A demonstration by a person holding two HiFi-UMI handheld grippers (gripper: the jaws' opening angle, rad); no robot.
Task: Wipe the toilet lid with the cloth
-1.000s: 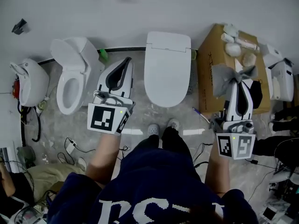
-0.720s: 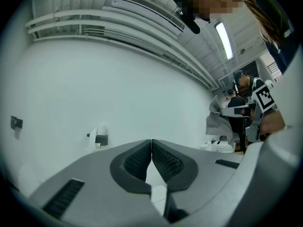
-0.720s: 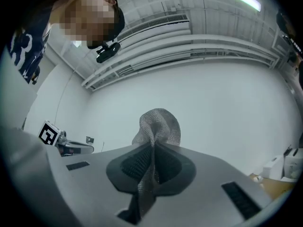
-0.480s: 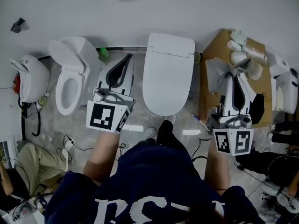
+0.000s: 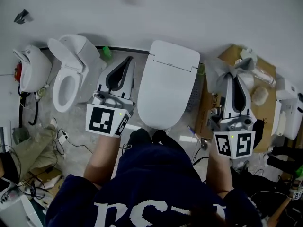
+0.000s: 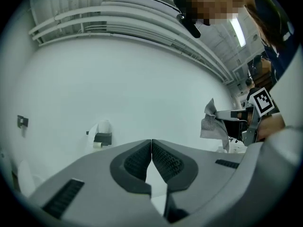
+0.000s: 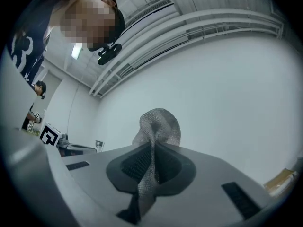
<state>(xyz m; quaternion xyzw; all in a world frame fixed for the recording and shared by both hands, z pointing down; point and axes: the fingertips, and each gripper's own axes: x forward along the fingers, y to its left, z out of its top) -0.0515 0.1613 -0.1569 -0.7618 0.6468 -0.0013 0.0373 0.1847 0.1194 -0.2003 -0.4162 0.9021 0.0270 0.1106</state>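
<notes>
Right tool (image 7: 152,159) — jaws pinched on one grey mesh cloth (image 7: 159,125). The cloth bunches above the jaw tips and a strip of it hangs down between them. In the head view this tool is at the right, held above a cardboard box (image 5: 207,110), with the cloth flaring out past its tip. The cloth is off to the right of the toilet lid and does not touch it.

Left tool (image 6: 151,151) — jaws closed tip to tip, nothing between them. In the head view it sits left of centre, over the gap between two toilets.

Toilets counted: two clear ones.
- The middle toilet has its lid down. The toilet lid (image 5: 168,86) is white and lies between the two tools.
- The open toilet (image 5: 66,86) stands to its left, lid up against the wall, seat and bowl showing.

One more white ceramic fixture (image 5: 31,70) stands at the far left; I cannot tell what kind. One small green thing (image 5: 106,53) sits behind the open toilet.

Several white items lie on top of the cardboard box, too small to count surely. Loose cables (image 5: 66,141) lie on the floor at lower left.
</notes>
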